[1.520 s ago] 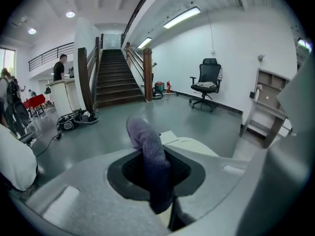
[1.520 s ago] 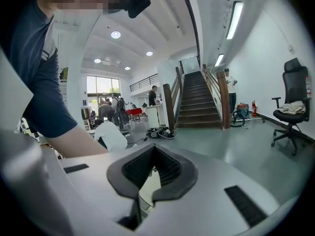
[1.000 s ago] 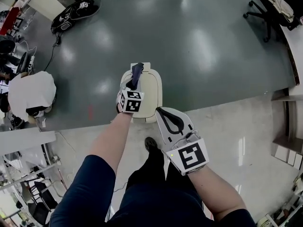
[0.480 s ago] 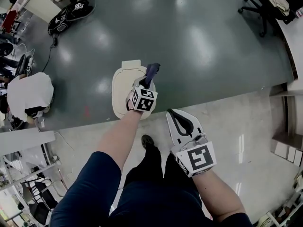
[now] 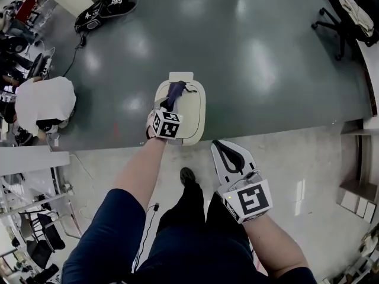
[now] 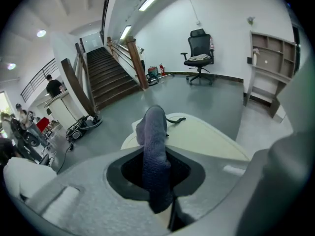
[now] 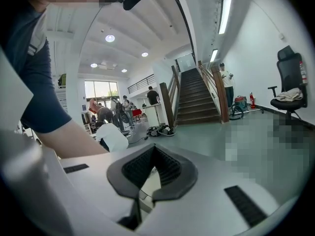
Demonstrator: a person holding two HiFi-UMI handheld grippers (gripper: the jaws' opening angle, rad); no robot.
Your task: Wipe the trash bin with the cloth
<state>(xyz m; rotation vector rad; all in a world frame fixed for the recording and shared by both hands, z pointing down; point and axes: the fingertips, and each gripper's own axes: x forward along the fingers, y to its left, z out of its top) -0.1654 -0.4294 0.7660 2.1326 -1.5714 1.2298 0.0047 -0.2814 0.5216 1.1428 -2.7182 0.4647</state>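
The trash bin [image 5: 192,112] stands on the dark floor just ahead of me, and I see its cream lid from above. My left gripper [image 5: 171,104] is over the lid's left half, shut on a dark blue cloth [image 5: 176,90]. The cloth's free end lies on the lid near its far edge. In the left gripper view the cloth [image 6: 152,127] sticks up out of the left gripper [image 6: 156,154], with the lid [image 6: 206,136] behind it. My right gripper [image 5: 219,145] hangs beside the bin at the near right, shut and holding nothing. The right gripper [image 7: 154,150] shows closed pads.
A white-covered shape [image 5: 44,102] sits at the left. A black floor machine [image 5: 103,10] with a cable is at the far left, and an office chair [image 5: 349,7] at the far right. A low shelf [image 5: 355,188] lines the right wall. My shoe [image 5: 188,177] is near the bin.
The left gripper carried the cloth across the lid to its right edge, then back to the left half near the far edge. The right gripper stayed shut beside the bin.
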